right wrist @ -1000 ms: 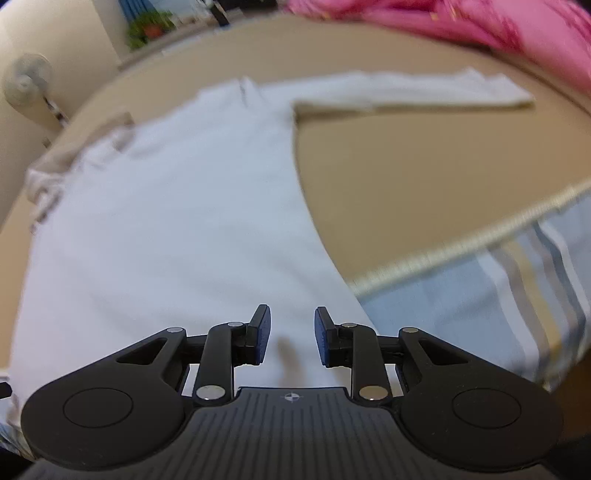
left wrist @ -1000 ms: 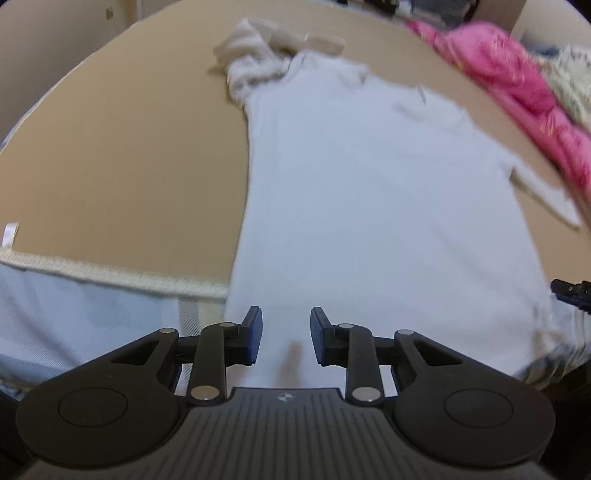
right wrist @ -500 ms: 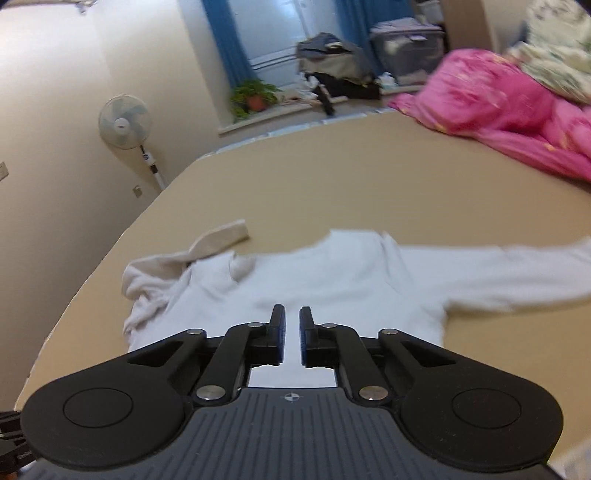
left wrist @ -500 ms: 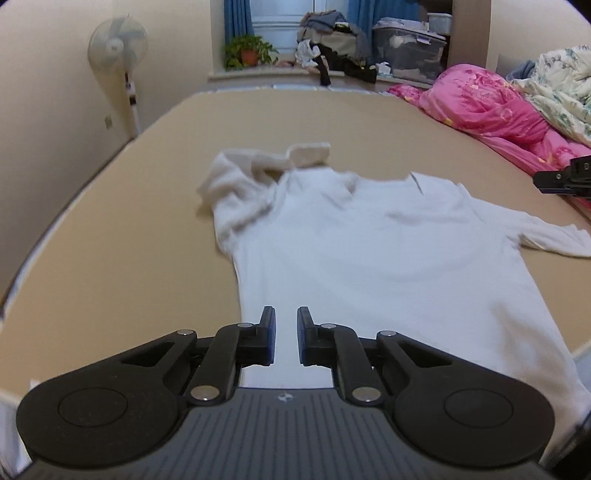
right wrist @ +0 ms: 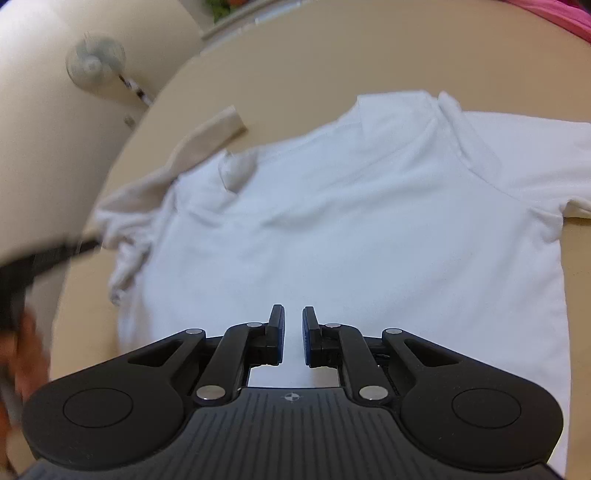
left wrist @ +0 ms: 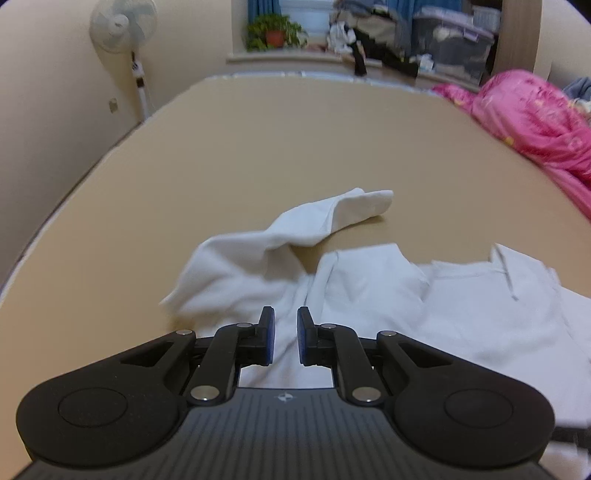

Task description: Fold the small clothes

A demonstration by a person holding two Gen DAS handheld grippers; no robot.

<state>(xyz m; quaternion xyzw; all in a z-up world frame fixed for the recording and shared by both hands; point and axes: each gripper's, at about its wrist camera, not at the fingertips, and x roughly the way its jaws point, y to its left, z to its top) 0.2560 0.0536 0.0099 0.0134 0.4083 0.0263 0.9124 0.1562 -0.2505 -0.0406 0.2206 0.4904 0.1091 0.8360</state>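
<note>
No writing can be read anywhere; a standing fan (left wrist: pixel 123 26) sits by the cream wall past the tan surface's (left wrist: pixel 258 140) far left corner, with a potted plant (left wrist: pixel 273 33) on the sill beyond the far edge and a pink quilt (left wrist: pixel 535 118) along the right edge. The white shirt (right wrist: pixel 351 221) lies flat near the near edge, one sleeve (left wrist: pixel 332 214) crumpled toward the left. The left gripper (left wrist: pixel 282 334) is nearly closed above the shirt, holding nothing; the right gripper (right wrist: pixel 293 334), also empty, has a narrow gap, its jaws opening.
</note>
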